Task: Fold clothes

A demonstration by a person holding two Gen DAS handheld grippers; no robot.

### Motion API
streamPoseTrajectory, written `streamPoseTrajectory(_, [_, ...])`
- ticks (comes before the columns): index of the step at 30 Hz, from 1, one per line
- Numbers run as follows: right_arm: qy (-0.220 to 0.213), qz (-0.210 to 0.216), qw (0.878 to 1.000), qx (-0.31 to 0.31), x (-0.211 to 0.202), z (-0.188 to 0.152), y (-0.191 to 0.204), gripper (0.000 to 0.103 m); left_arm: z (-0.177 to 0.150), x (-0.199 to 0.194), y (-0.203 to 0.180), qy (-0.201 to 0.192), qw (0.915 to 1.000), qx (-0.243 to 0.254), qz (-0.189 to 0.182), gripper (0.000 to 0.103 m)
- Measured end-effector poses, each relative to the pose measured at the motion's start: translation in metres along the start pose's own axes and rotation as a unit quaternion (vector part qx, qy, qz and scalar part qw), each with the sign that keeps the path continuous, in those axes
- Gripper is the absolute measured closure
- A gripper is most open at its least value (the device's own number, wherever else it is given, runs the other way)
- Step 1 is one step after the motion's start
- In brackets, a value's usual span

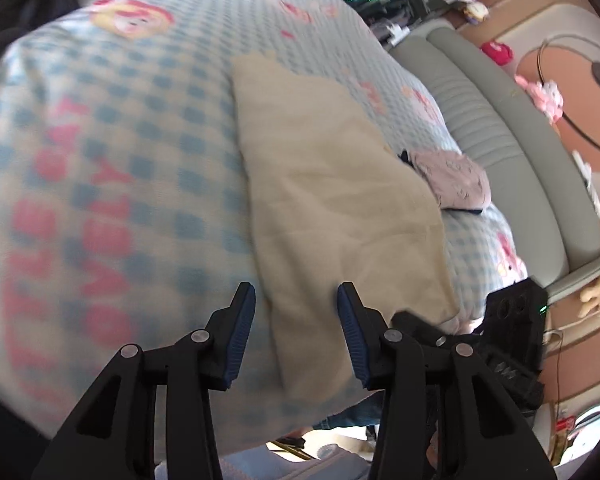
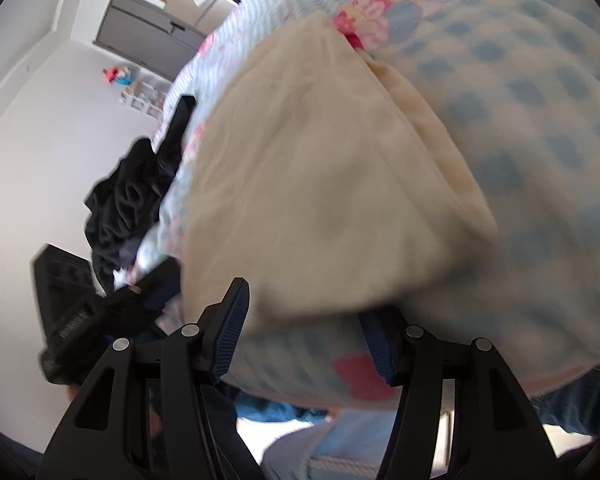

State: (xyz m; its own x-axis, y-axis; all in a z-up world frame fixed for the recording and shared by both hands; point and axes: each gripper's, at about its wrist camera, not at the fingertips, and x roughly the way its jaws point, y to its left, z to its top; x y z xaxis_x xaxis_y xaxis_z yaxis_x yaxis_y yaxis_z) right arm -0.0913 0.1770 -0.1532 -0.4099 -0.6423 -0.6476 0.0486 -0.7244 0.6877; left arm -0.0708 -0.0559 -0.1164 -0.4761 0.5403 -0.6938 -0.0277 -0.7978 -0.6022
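Our left gripper (image 1: 296,312) and right gripper (image 2: 304,320) both hang with jaws parted, gripping nothing, over the near edge of the cream garment (image 1: 332,200). That garment lies on the bed's blue checked blanket (image 1: 120,152), close to the near edge, already folded into a long, layered panel. We judge the main risk to be the soft blanket: a deep pinch could catch it along with the cloth and drag both. The fold also sits close to the bed's edge, so a careless tug may slide it off. The cloth looks thick, matte and faintly creased, with a second layer showing along its right side in the right wrist view. A small lilac garment (image 1: 452,176) lies just beyond it.
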Motion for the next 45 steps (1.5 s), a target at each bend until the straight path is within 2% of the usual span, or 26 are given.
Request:
streamPoseTrajectory(4, [-0.014,0.005,0.999,0.028,0.008,0.007,-0.010,0.046,0.003,0.026,-0.007,0.016,0.9997,0.015,0.010,0.057])
streamPoseTrajectory(6, [-0.023,0.003,1.000,0.021,0.007,0.007,-0.008,0.047,0.003,0.029,-0.008,0.012,0.9998,0.014,0.010,0.057])
streamPoseTrajectory(7, [-0.029,0.003,0.999,0.013,0.005,0.006,-0.005,0.050,0.002,0.029,-0.009,0.009,0.9998,0.014,0.009,0.060])
streamPoseTrajectory(9, [-0.041,0.003,0.999,-0.003,0.002,0.004,0.001,0.063,0.002,0.022,-0.014,-0.003,0.9997,0.021,-0.008,0.060])
streamPoseTrajectory(10, [-0.052,0.005,0.999,-0.009,-0.003,0.004,0.001,0.073,0.002,0.019,-0.016,-0.009,0.9995,0.024,-0.019,0.060])
streamPoseTrajectory(11, [-0.068,0.011,0.998,-0.012,-0.011,0.005,0.000,0.077,0.002,0.016,-0.017,-0.015,0.9991,0.026,-0.030,0.060])
streamPoseTrajectory(13, [-0.090,0.020,0.996,-0.013,-0.023,0.006,-0.004,0.077,0.004,0.022,-0.012,-0.010,0.9990,0.008,-0.042,0.060])
streamPoseTrajectory(15, [-0.080,0.022,0.997,0.005,-0.020,0.009,-0.012,0.075,0.006,0.036,0.001,0.011,0.9993,-0.021,-0.030,0.058])
streamPoseTrajectory(16, [-0.062,0.022,0.998,0.017,-0.011,0.009,-0.017,0.074,0.007,0.043,0.005,0.023,0.9990,-0.029,-0.024,0.058])
streamPoseTrajectory(20, [-0.038,0.018,0.999,0.013,0.012,0.006,-0.013,0.064,0.010,0.042,-0.013,0.022,0.9993,0.029,-0.005,0.061])
streamPoseTrajectory(22, [-0.036,0.016,0.999,0.012,0.018,0.008,-0.010,0.058,0.010,0.043,-0.010,0.022,0.9995,0.018,-0.010,0.066])
streamPoseTrajectory(23, [-0.037,0.017,0.999,0.017,0.019,0.009,-0.010,0.059,0.009,0.043,-0.008,0.020,0.9997,0.012,-0.012,0.068])
streamPoseTrajectory(24, [-0.043,0.015,0.999,0.011,0.017,0.010,-0.008,0.064,0.008,0.042,-0.007,0.018,0.9997,0.006,-0.014,0.070])
streamPoseTrajectory(25, [-0.055,0.010,0.998,-0.003,0.012,0.011,-0.003,0.080,0.007,0.039,-0.008,0.017,0.9997,0.009,-0.013,0.072])
streamPoseTrajectory(26, [-0.066,0.004,0.998,-0.017,0.007,0.013,0.002,0.087,0.007,0.035,-0.013,0.014,0.9997,0.016,-0.014,0.073])
streamPoseTrajectory(29, [-0.097,0.004,0.994,-0.049,-0.015,0.018,0.017,0.091,0.009,0.023,-0.030,0.006,0.9992,0.030,-0.026,0.076])
streamPoseTrajectory(33, [-0.137,0.035,0.989,-0.040,-0.057,0.027,0.019,0.092,0.003,0.008,-0.071,0.004,0.9971,0.042,-0.064,0.076])
streamPoseTrajectory(35, [-0.156,0.046,0.986,-0.030,-0.079,0.029,0.009,0.092,-0.005,0.016,-0.084,0.023,0.9966,0.059,-0.051,0.073])
streamPoseTrajectory(36, [-0.159,0.034,0.986,-0.025,-0.082,0.028,0.003,0.092,-0.009,0.021,-0.090,0.035,0.9961,0.068,-0.044,0.071])
streamPoseTrajectory(37, [-0.155,0.017,0.988,-0.017,-0.081,0.026,-0.005,0.092,-0.015,0.035,-0.089,0.067,0.9948,0.072,-0.024,0.068])
streamPoseTrajectory(40, [-0.115,-0.031,0.992,0.032,-0.065,0.019,-0.043,0.092,-0.032,0.075,-0.087,0.163,0.9822,0.086,0.034,0.067])
streamPoseTrajectory(41, [-0.102,-0.037,0.993,0.046,-0.060,0.014,-0.054,0.092,-0.037,0.080,-0.090,0.182,0.9770,0.099,0.049,0.067])
streamPoseTrajectory(45, [-0.097,-0.051,0.994,0.030,-0.058,0.007,-0.054,0.087,-0.031,0.050,-0.116,0.121,0.9729,0.176,0.088,0.068])
